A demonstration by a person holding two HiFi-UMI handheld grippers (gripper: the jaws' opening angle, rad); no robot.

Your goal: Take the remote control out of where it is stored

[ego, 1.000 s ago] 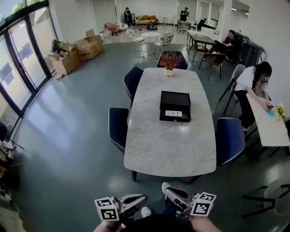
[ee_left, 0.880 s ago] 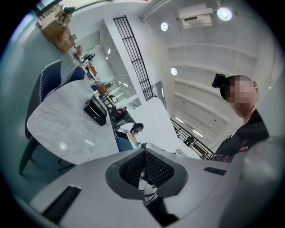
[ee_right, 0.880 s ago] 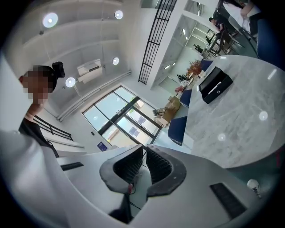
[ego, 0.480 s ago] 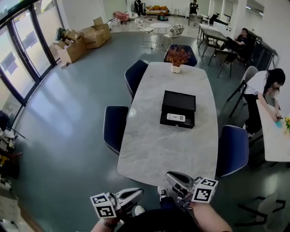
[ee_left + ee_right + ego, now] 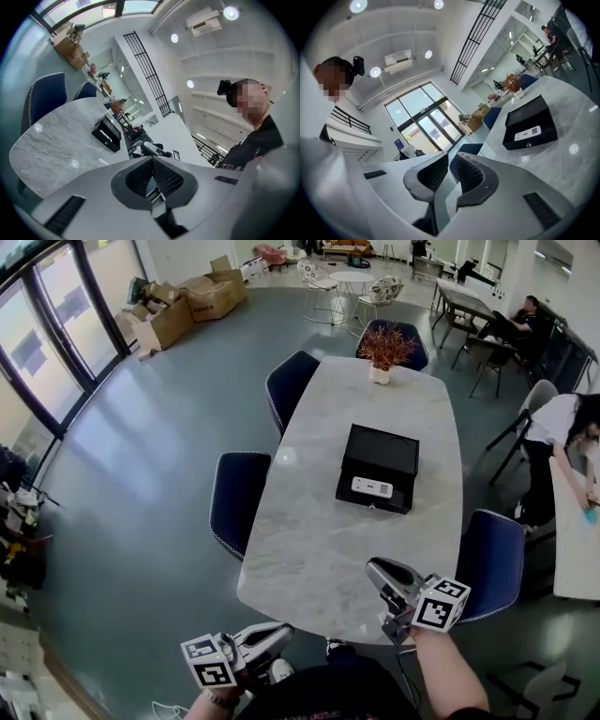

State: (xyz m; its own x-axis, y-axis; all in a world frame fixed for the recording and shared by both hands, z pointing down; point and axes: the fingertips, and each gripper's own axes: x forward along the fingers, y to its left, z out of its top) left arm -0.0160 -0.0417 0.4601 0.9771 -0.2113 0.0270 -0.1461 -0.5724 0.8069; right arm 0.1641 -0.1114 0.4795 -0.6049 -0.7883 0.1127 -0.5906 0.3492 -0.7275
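Observation:
A white remote control (image 5: 371, 487) lies in an open black box (image 5: 380, 452) at the middle of the marble table (image 5: 319, 549). My right gripper (image 5: 374, 569) is raised over the table's near edge, well short of the box. Its jaws are opening, with a narrow gap and nothing between them. The right gripper view shows the right gripper (image 5: 452, 158) pointing towards the box (image 5: 526, 112) and remote control (image 5: 527, 133). My left gripper (image 5: 283, 633) hangs low by my body, off the table, and is shut and empty. In the left gripper view the left gripper (image 5: 152, 161) has its tips together.
A potted plant (image 5: 381, 351) stands at the table's far end. Blue chairs (image 5: 234, 502) (image 5: 291, 385) line the left side, another chair (image 5: 492, 559) the right. A person (image 5: 562, 442) leans over a second table at right. Cardboard boxes (image 5: 178, 310) sit far left.
I have come closer to the table. My right gripper has risen forward over the table's near edge, while the left gripper has stayed low at the bottom left.

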